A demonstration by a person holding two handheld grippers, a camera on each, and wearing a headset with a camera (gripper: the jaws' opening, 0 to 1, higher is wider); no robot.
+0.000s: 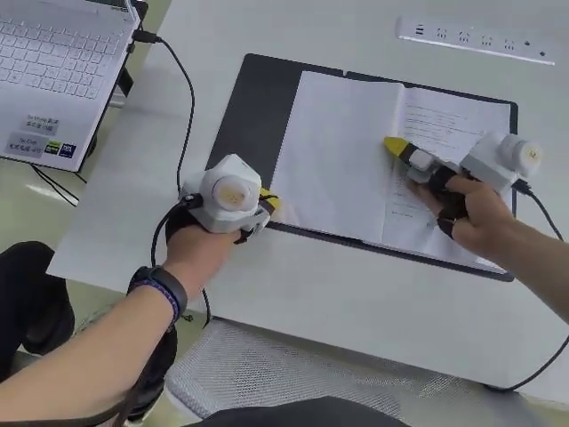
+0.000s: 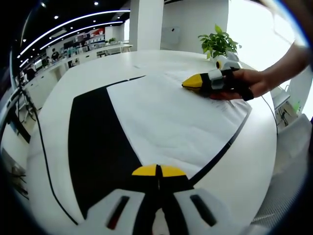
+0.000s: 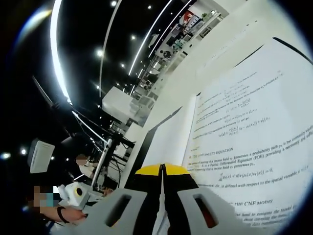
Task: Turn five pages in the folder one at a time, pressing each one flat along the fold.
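The folder is laid open toward the desk's far edge. Jaws are pressed together on both: the right hand-held gripper at the fold, the left hand-held gripper by the near-left cover. If the crease gets dragged too hard, the page could probably be wrinkled or torn.

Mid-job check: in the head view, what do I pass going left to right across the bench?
Laptop → left gripper → blank page → right gripper, its jaws at the fold.
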